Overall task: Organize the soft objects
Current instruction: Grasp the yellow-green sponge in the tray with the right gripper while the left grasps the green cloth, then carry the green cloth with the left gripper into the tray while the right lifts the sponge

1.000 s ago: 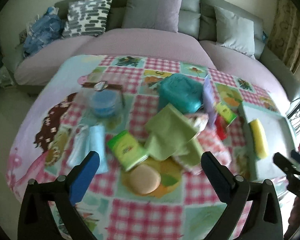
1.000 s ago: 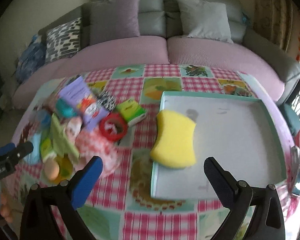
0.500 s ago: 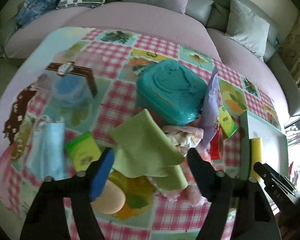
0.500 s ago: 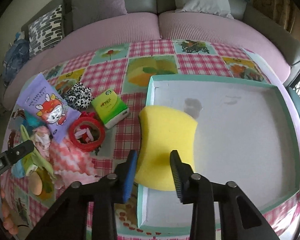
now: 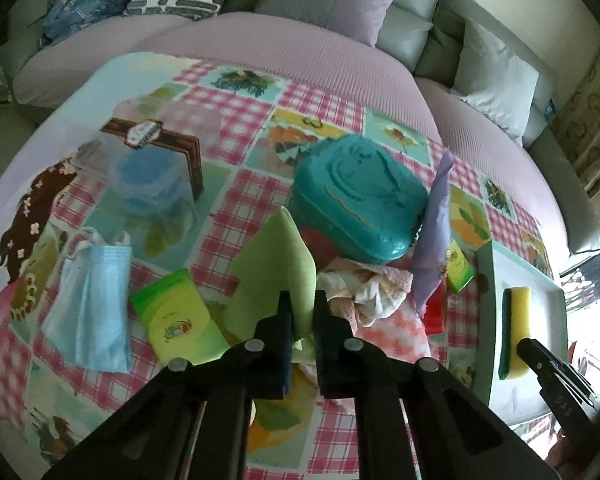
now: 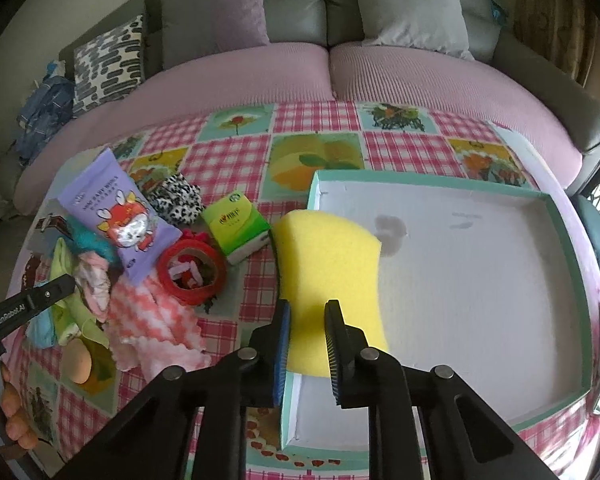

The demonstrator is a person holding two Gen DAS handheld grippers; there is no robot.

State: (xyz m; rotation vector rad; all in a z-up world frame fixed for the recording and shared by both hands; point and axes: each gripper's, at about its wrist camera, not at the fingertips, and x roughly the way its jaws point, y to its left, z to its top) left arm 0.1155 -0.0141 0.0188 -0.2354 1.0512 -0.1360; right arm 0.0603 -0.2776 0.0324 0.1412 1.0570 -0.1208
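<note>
The right gripper (image 6: 307,320) has just been closing, and now it pinches the yellow sponge (image 6: 332,272) at its near end. The sponge lies over the left edge of the white tray (image 6: 480,280), and its long side runs away from the gripper, toward the sofa. The tray's open floor is right beside it, so the right hand is the near one for this. It points steeply down.

The left gripper (image 5: 303,316) is closed on the green cloth (image 5: 276,264), in the pile near the table's middle. It also tilts down.
</note>
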